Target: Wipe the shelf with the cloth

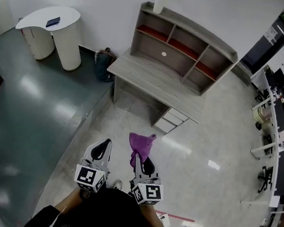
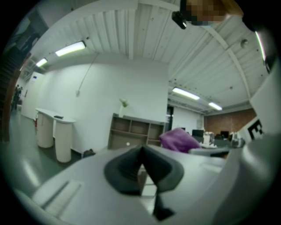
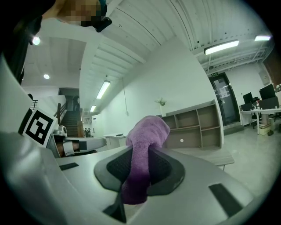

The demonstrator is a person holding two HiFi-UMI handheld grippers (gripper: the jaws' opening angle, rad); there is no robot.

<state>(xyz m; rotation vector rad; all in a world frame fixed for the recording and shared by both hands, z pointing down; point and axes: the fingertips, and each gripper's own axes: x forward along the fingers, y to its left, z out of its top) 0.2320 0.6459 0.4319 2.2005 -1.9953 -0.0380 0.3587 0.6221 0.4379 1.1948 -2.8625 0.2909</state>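
Observation:
A purple cloth [image 1: 141,143] sticks up from my right gripper [image 1: 146,166], which is shut on it; in the right gripper view the cloth [image 3: 142,151] is pinched between the dark pads and bulges above them. My left gripper [image 1: 100,150] is beside it on the left, shut with nothing held; its pads [image 2: 127,169] meet in the left gripper view. The grey wooden shelf [image 1: 185,45] with open compartments stands on a desk [image 1: 154,82] well ahead of both grippers, against the white wall. The same shelf [image 3: 199,127] shows far off in the right gripper view.
A white vase [image 1: 160,1] with a plant stands on the shelf's top left corner. Left of the desk are a dark bag [image 1: 103,63] on the floor and a white rounded counter [image 1: 53,31]. Office desks and chairs [image 1: 274,127] line the right side.

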